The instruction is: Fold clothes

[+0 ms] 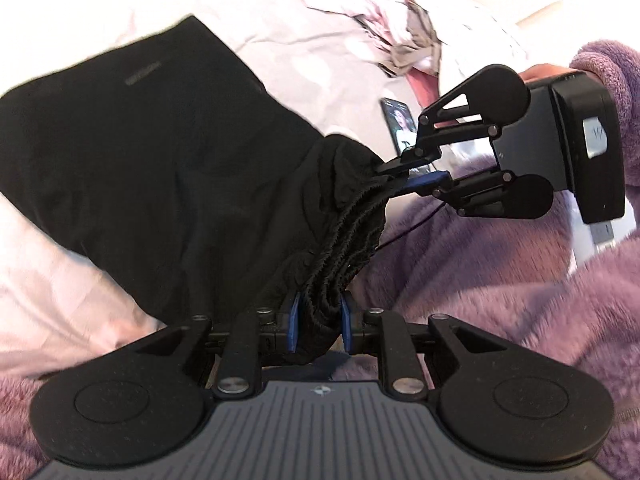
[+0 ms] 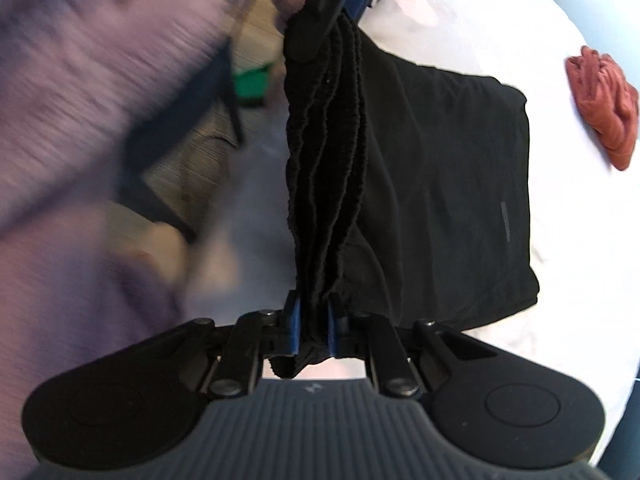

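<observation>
Left tongs (image 1: pixel 319 326) clamped on bunched waistband of black shorts (image 1: pixel 140 128). Right tongs (image 2: pixel 313 330) clamped on same waistband, other end. Band stretches between both tongs; rest of shorts lies on pale sheet (image 1: pixel 60 272) beyond. Phone (image 1: pixel 398 122) just behind right tongs. Clothes pile (image 1: pixel 400 28) farther back. Purple fleece (image 1: pixel 500 280) beside tongs. Red cloth (image 2: pixel 604 108) far right on sheet.
</observation>
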The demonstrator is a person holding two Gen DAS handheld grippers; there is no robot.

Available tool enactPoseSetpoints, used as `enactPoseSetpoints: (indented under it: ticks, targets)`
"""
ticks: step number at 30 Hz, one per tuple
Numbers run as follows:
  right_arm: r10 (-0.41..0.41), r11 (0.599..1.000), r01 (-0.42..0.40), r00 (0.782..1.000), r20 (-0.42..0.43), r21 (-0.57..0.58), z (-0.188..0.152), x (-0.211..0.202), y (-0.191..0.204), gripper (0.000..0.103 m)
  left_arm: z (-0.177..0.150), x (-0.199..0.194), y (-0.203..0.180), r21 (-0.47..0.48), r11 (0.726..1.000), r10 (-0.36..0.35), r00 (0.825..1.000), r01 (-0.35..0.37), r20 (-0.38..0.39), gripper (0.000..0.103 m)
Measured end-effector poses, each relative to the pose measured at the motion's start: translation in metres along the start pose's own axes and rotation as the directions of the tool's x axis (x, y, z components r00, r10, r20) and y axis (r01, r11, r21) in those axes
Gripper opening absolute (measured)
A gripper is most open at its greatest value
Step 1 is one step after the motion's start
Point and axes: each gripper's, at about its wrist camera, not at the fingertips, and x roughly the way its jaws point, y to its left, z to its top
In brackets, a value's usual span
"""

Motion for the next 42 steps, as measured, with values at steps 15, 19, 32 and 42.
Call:
enactPoseSetpoints:
  ticks: [15,19,32,42]
  targets:
    - [-0.202,0.941,0.199,0.979,-0.017,0.275,0.021,-0.016,-0.124,0.013,0.072,-0.062,0.034,0.065,0.967,0.236,0.960,-0.248,0.151,0.018]
    - [-0.197,0.929,0.189,0.980,-0.008,0.318,0.021,0.010,-0.165,0.013,0.098,-0.058,0.061,0.044,0.954,0.287,0.948,-0.296,0.139,0.018]
    - [-0.098,0.899,0.063,0.993,0.059,0.433,0.013,0.122,-0.255,0.018,0.124,-0.016,0.177,-0.143,0.959,0.261,0.960,-0.246,0.100,0.021]
    - [-0.242,0.733,0.070,0.956,0.163,0.676,-0.030,0.076,-0.251,0.043,0.119,-0.025,0.179,-0.184,0.954,0.274,0.940,-0.239,0.202,0.051]
